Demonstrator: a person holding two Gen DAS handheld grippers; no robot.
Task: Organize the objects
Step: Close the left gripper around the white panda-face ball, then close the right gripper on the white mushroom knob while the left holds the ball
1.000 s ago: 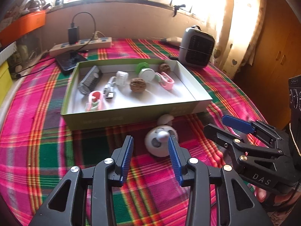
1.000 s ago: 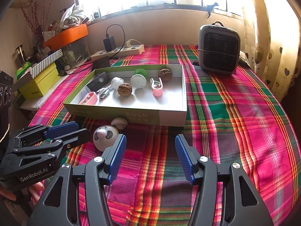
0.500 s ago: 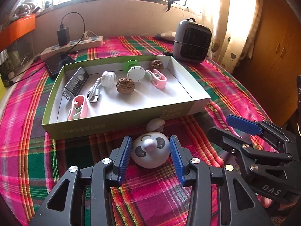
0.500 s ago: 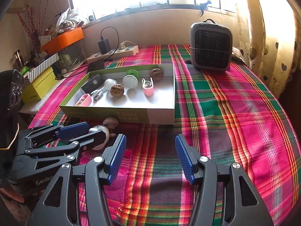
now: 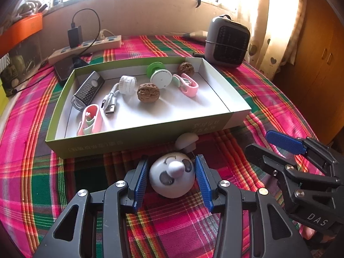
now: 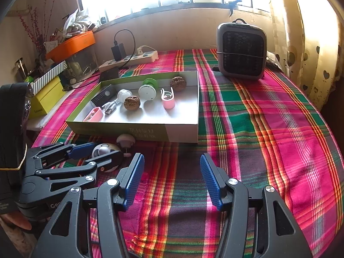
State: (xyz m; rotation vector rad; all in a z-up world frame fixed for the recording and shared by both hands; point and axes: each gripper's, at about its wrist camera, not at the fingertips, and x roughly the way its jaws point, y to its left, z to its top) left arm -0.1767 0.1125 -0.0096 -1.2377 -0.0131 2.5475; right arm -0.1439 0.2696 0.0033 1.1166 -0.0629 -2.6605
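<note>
Here the panda toy [image 5: 172,178] sits on the plaid surface [image 5: 32,172] just outside the tray [image 5: 137,137], bracketed by the left tongs [image 5: 172,181], whose jaws are opening, not yet touching it, likely for clearance; the right tongs [image 6: 172,180] wait wide and empty.

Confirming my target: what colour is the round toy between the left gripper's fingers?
White with dark panda-like patches, clearest in the left wrist view.

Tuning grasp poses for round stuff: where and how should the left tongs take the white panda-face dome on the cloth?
Grip the panda-face dome across its widest girth, low near the plaid cloth, coming from the near side as the left tongs already straddle it, jaws opening. Its curved top would likely slip out; the front nub and box wall block other approaches.
</note>
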